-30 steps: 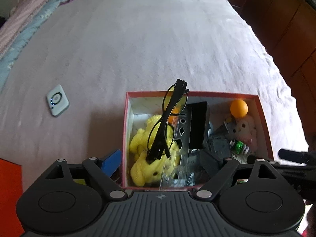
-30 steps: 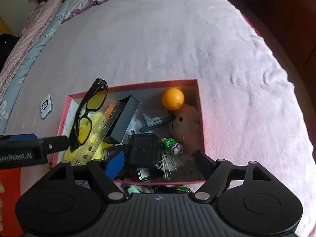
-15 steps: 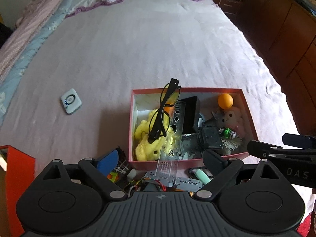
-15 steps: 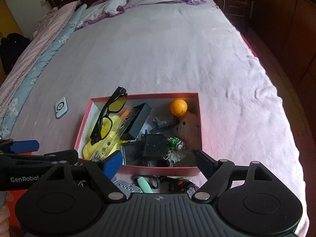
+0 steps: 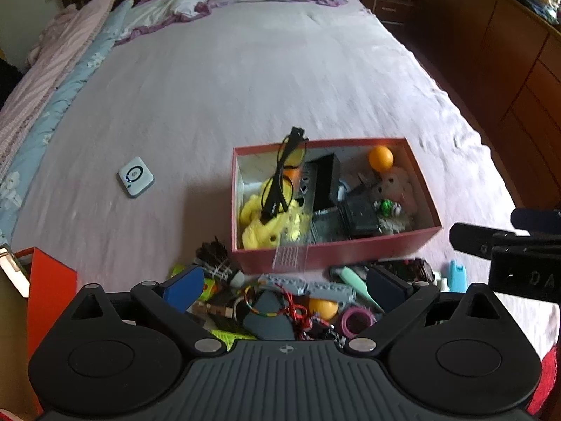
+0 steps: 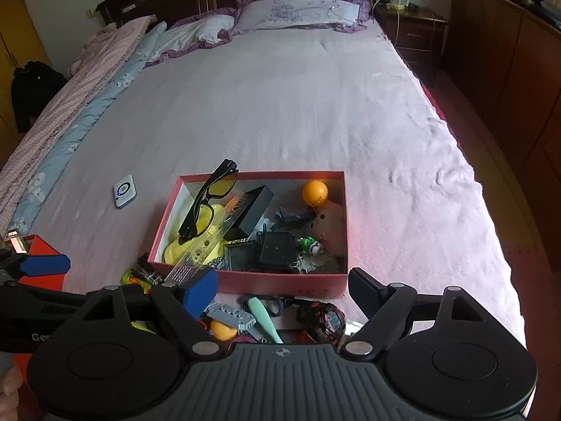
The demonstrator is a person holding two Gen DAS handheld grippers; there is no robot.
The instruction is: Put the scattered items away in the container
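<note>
Your left gripper is empty and its jaws are opening wide, nothing between the blue pads, which suits a hand hanging above the pile to pick its next item rather than one carrying anything. Your right gripper also stands spread and empty, poised over the same clutter at the near edge of the bed. The red box sits just beyond that pile, close enough that each transfer should be short. It is already crowded: black-framed glasses with yellow lenses lean against the far-left rim and rest on a yellow plush toy, probably because there was no flat room left; an orange ball and a pale plush fill the far-right corner. What remains outside lies touching or just beside the box's near wall: a mint-green stick, a grey studded strip, another orange ball, a wristwatch. The white square device lies well apart to the left, so I judge it a longer reach for your left hand.
</note>
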